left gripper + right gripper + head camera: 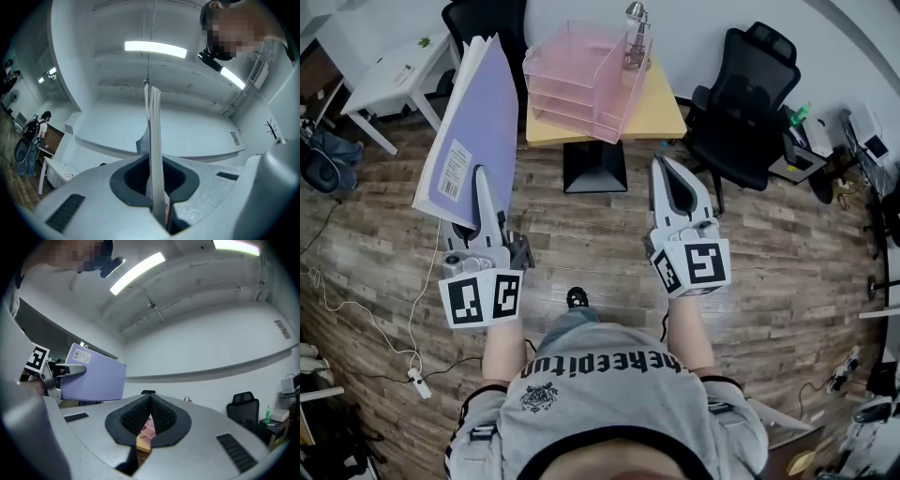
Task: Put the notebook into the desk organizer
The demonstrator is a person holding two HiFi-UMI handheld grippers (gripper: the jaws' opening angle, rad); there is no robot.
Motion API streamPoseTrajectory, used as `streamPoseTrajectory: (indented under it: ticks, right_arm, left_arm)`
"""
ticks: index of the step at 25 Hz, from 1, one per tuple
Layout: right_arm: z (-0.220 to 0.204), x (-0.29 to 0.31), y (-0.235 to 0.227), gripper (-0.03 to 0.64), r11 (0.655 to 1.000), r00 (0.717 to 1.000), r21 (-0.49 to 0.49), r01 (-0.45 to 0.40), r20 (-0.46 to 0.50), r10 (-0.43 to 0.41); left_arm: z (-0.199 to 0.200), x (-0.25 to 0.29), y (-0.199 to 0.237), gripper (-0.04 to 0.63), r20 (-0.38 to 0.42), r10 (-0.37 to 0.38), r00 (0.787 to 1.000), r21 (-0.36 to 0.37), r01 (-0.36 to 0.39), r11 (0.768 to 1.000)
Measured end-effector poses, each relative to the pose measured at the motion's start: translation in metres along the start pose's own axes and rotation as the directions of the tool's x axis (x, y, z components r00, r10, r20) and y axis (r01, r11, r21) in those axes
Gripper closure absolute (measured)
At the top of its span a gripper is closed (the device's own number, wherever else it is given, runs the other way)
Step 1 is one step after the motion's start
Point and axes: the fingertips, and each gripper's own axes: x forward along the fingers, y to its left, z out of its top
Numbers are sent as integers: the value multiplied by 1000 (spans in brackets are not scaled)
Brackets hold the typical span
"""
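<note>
While our left hand-held gripper (482,176) clamps the notebook (473,122), upper left, and our right hand-held gripper (665,164) is closed on nothing, we seem mid-carry, next aligning it with the desk organizer (586,80).

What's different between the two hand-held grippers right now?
The left gripper clamps a purple notebook; the right gripper holds nothing. The left's jaws are kept slightly apart by the pages; the right's jaws meet. Both point toward the pink organizer.

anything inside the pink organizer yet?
The organizer looks empty through its clear pink walls. The notebook is outside it, in the left gripper. The lower trays' back corners are covered.
</note>
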Motion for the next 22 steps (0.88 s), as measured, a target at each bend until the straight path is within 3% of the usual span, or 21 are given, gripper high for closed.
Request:
streamPoseTrajectory:
  ticks: [11,22]
  right_arm:
    - [-7,84,-13,615,999,999,4,37,12,-37]
    - [-34,125,-11,614,997,997,0,77,-11,-77]
  left_arm:
    - [-21,79,41,563,5,-40,999,8,40,999]
    - [-48,119,70,563,-2,-92,996,7,92,996]
